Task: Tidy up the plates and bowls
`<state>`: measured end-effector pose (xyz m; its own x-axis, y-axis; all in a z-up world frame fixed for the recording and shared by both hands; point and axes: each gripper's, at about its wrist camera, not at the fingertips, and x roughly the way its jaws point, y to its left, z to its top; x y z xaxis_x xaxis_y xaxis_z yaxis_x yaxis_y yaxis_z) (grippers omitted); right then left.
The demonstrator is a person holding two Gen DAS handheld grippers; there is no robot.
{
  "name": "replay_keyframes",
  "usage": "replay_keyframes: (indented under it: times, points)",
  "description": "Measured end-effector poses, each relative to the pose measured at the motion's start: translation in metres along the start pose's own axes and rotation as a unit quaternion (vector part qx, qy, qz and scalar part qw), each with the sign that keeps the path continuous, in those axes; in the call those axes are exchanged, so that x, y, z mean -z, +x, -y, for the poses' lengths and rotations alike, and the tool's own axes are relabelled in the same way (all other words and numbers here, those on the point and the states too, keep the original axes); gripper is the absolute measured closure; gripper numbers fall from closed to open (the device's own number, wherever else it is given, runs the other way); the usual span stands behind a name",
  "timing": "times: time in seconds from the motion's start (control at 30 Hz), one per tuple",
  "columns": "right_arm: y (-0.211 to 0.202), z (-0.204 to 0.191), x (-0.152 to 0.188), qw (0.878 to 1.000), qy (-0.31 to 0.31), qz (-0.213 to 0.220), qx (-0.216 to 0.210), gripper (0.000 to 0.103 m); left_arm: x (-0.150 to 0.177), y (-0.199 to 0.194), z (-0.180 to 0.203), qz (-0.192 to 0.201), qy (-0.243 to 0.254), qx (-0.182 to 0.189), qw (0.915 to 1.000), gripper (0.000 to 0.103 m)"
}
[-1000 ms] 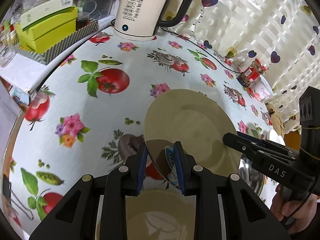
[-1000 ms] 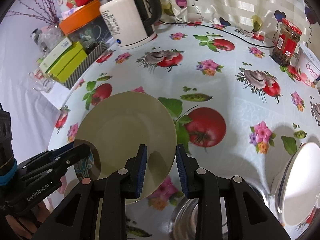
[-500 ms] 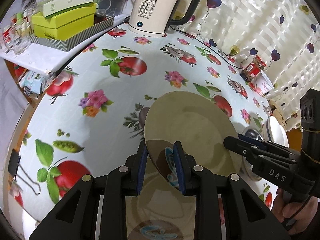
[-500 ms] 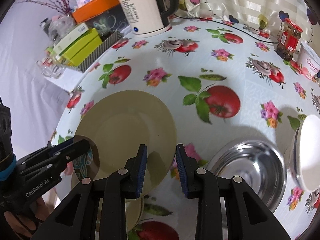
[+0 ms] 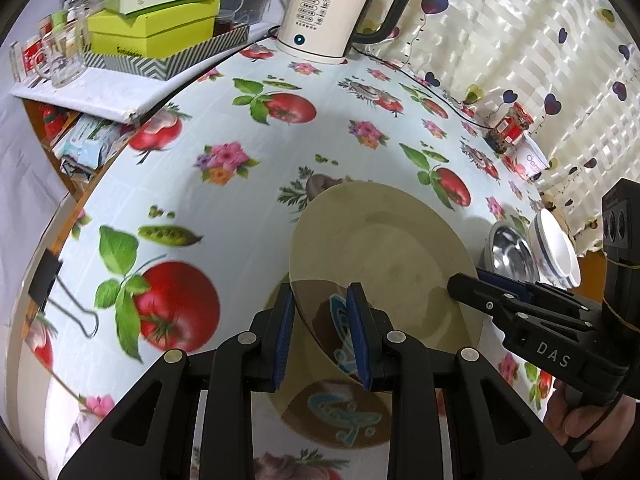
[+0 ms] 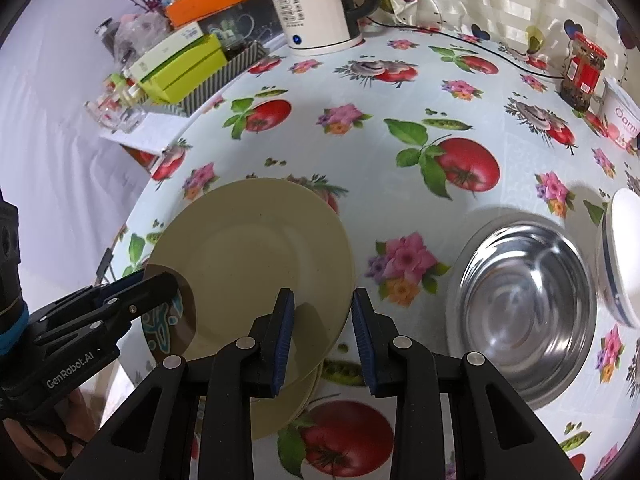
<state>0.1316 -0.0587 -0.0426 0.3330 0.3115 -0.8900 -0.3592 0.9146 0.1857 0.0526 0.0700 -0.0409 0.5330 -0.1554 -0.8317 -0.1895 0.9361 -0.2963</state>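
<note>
Currently the left hand-held gripper (image 5: 320, 336) is clamped on the near-left rim of the beige plate (image 5: 384, 256), and the right hand-held gripper (image 6: 323, 332) clamps its near-right rim, above a second plate (image 5: 340, 420) on the bench (image 5: 240, 128).

Both wrist views look steeply down, close — sharing the plate (image 5: 384, 248).

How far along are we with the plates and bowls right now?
Partly done. One patterned plate already lies on the table. In hand: the beige plate, gripped at opposite edges by the left tongs and right tongs, held above it. Left: the steel bowl and white bowl sit unstacked.
</note>
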Motion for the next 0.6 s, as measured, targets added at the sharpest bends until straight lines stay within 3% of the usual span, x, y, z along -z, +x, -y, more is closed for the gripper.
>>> replay_keyframes:
  times: [0.6]
  points:
    - [0.006, -0.019, 0.036, 1.0, -0.02, -0.014, -0.005, 0.074, 0.027, -0.009, -0.009, -0.003, -0.004, -0.018, 0.9998, 0.075]
